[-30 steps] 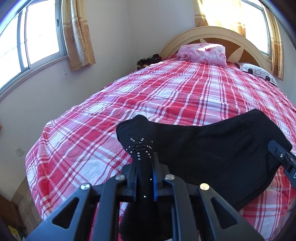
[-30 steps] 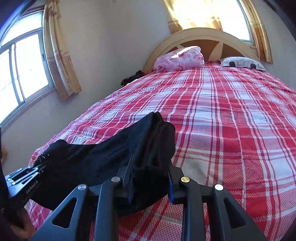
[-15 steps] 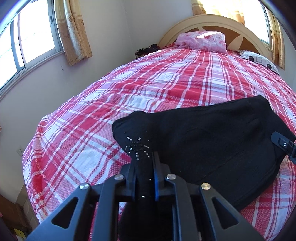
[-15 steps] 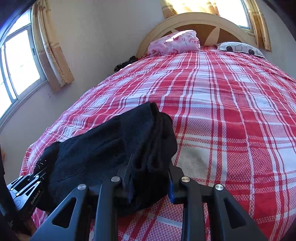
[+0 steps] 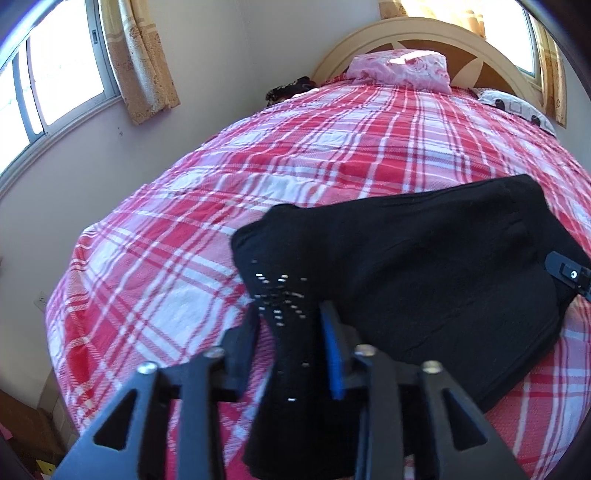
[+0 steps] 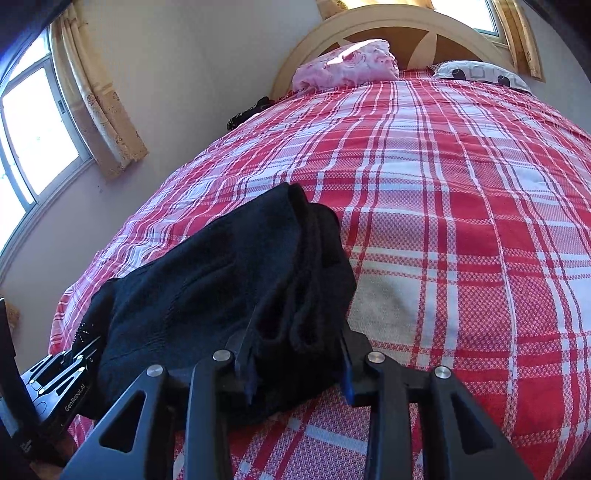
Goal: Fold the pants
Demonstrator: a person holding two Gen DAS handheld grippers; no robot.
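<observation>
The black pants lie folded across the near end of the bed. Their end with small metal studs runs between the fingers of my left gripper. Those jaws are opening, with bedspread showing between the left finger and the cloth, so the pads no longer press it. In the right wrist view the thick folded edge of the pants fills the gap of my right gripper. Its jaws are easing open while the cloth still touches both fingers. Each gripper shows in the other's view: the right gripper and the left gripper.
The red and white plaid bedspread covers the whole bed. A pink pillow and a white patterned pillow lean on the arched headboard. A dark item lies at the bed's far left edge. A wall with a curtained window runs along the left.
My left jaws have parted and let go of the studded end of the pants, which now lies loose between them. The right gripper has sunk slightly with the fold.
</observation>
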